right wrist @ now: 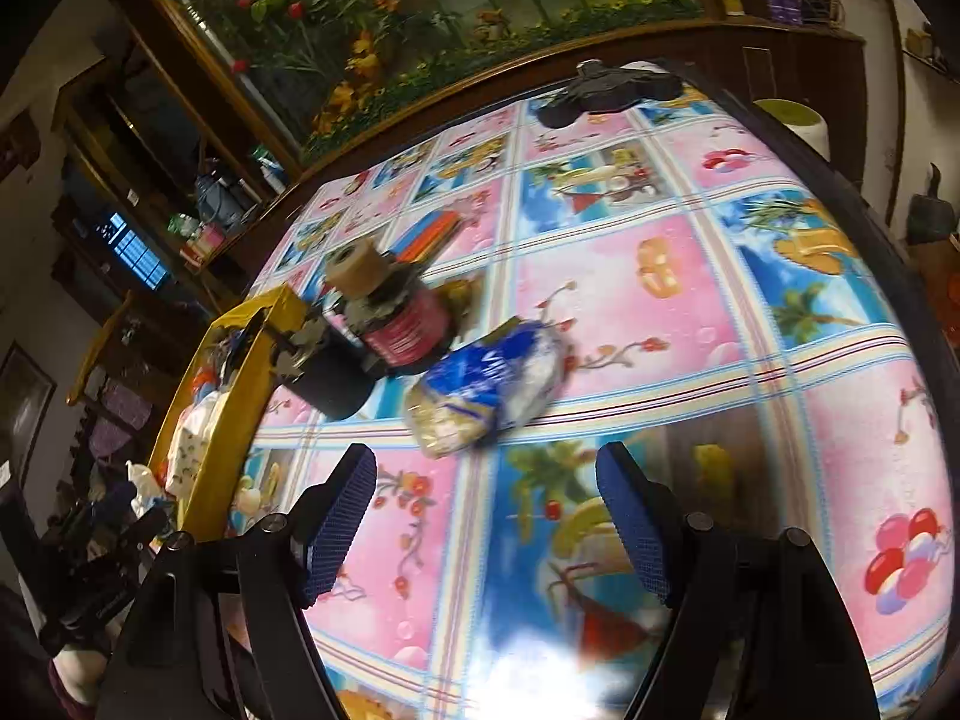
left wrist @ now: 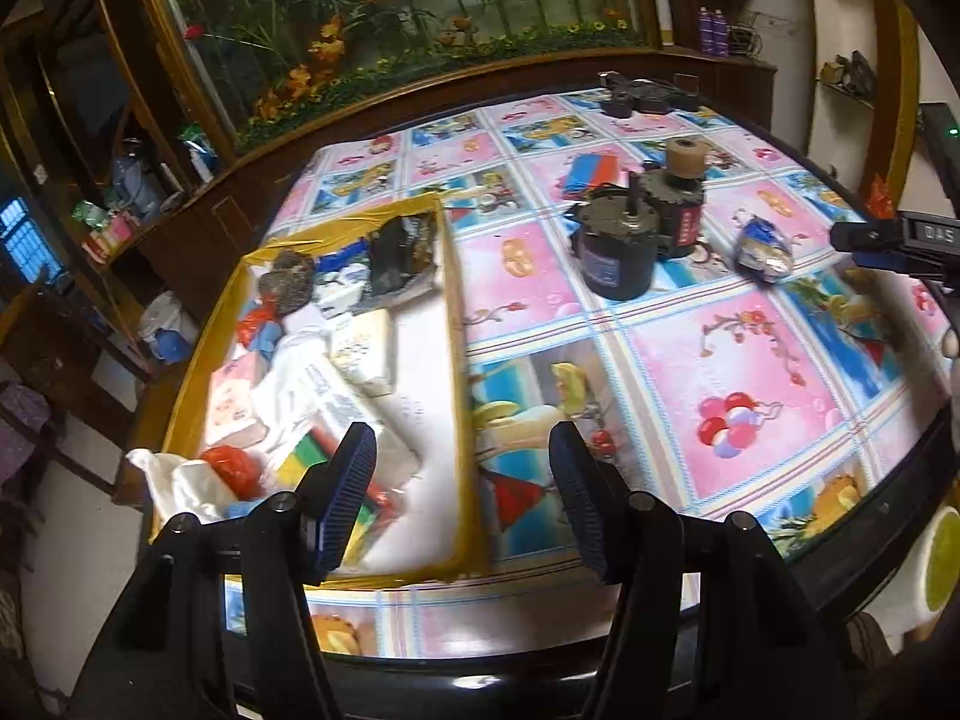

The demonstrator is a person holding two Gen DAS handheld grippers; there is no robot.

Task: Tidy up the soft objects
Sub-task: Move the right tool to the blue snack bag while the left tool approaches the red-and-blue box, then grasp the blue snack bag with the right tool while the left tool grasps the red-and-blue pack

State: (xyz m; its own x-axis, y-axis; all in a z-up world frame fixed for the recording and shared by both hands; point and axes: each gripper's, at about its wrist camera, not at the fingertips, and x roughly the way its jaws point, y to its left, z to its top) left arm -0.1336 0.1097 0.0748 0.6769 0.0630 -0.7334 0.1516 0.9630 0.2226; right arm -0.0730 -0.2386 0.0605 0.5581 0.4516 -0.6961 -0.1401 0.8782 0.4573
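A cardboard box with yellow-taped walls (left wrist: 457, 324) sits on the left of the table and holds several soft things: tissue packs, plastic bags and coloured sponges (left wrist: 306, 468). My left gripper (left wrist: 461, 498) hangs open over the box's near right wall, with nothing between its fingers. A blue and white soft bag (right wrist: 486, 390) lies on the patterned tablecloth, just ahead of my right gripper (right wrist: 487, 525), which is open and apart from it. The same bag (left wrist: 763, 249) shows in the left wrist view, with the right gripper's tip (left wrist: 864, 237) beside it.
Two heavy motors (left wrist: 618, 252) (right wrist: 384, 318) stand between the box (right wrist: 240, 396) and the bag. A blue and red pack (left wrist: 591, 174) lies behind them. A black object (right wrist: 600, 90) rests at the table's far edge. A wooden cabinet runs behind the table.
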